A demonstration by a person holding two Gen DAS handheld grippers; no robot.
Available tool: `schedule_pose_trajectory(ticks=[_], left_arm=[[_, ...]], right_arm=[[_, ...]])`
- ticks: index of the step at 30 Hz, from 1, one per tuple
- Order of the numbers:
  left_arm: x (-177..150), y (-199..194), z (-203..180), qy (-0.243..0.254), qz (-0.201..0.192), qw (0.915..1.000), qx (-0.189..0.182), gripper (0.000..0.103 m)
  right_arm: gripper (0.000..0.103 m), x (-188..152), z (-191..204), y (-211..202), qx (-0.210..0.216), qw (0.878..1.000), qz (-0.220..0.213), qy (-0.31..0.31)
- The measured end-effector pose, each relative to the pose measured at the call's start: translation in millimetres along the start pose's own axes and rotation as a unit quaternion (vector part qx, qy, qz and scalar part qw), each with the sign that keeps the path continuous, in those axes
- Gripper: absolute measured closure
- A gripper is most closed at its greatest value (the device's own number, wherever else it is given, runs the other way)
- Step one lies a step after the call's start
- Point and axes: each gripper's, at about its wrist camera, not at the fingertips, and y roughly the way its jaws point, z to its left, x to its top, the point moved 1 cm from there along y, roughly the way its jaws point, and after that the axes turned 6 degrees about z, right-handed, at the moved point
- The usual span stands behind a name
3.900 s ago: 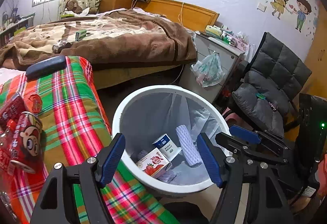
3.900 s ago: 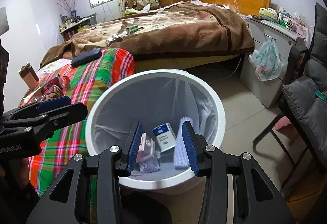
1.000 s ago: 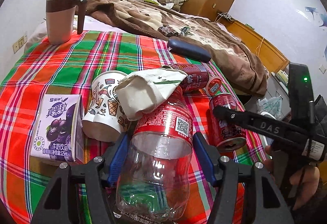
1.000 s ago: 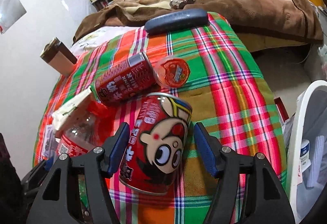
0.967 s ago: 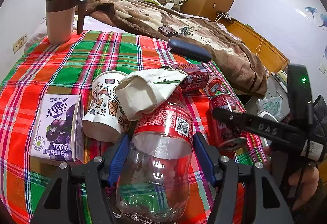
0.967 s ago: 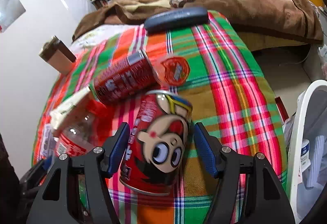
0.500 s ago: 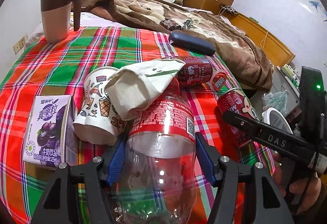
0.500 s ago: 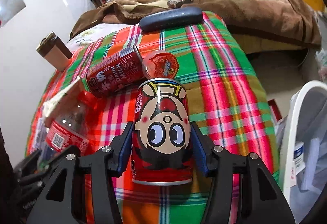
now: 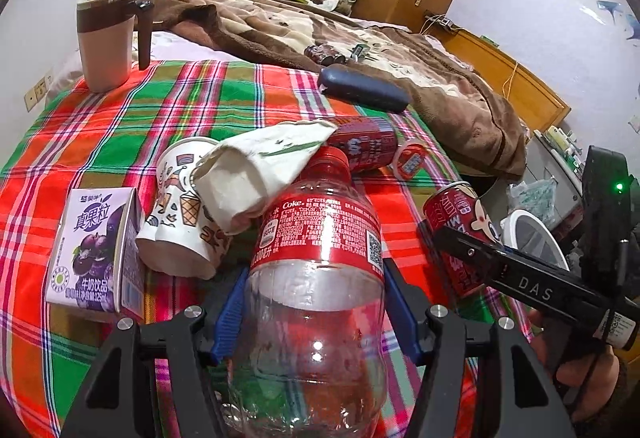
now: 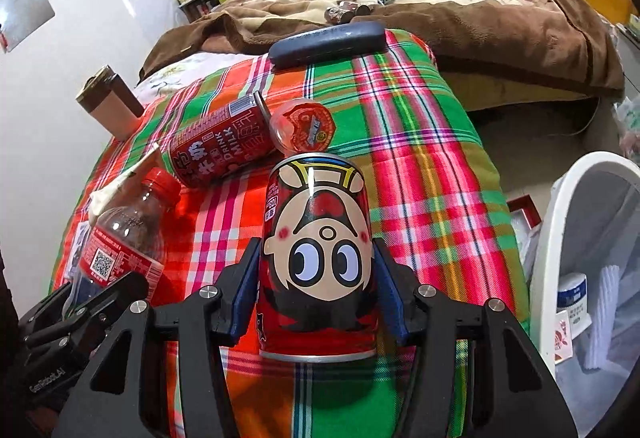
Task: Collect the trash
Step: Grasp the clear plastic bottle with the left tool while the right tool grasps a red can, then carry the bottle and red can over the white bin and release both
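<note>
My left gripper (image 9: 316,314) is shut on a clear plastic Coke bottle (image 9: 316,278) with a red label, its cap pointing away from me over the plaid cloth (image 9: 120,126). The same bottle (image 10: 120,238) shows at lower left in the right wrist view. A red can with a cartoon face (image 10: 318,258) sits between the blue pads (image 10: 244,298) of my right gripper (image 10: 318,298), which is shut on it. That can (image 9: 460,222) also appears at the right of the left wrist view. The white trash bin (image 10: 560,238) stands beside the table, to the right.
On the cloth lie a purple milk carton (image 9: 92,246), a paper cup (image 9: 180,210) with a crumpled paper bag (image 9: 256,166), a second red can (image 10: 220,146), a red-lidded jelly cup (image 10: 304,126) and a dark case (image 10: 326,42). A tumbler (image 9: 106,42) stands at the back.
The right jaws have closed onto the cartoon can, which now sits straight between the pads. The left gripper keeps its hold on the bottle and has barely moved.
</note>
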Motion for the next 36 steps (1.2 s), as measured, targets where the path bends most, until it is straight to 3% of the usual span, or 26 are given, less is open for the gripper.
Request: schedule_pose_trajectory(ticks=[17,36], left_arm=[[-11.3,-33.4,-43.3,0.023,-0.027,0.9993,-0.014,0.040],[-18.9,-45.3,-148.7,0.093,-0.038,0.9931,-0.061,0.040]], right_arm=[[0.049,-20.7,-22.4,-51.4,0.014,0.999,-0.051,0.005],[0.049,-38.4,-87.8,-112.4,-0.006,0.994,-0.105,0.040]])
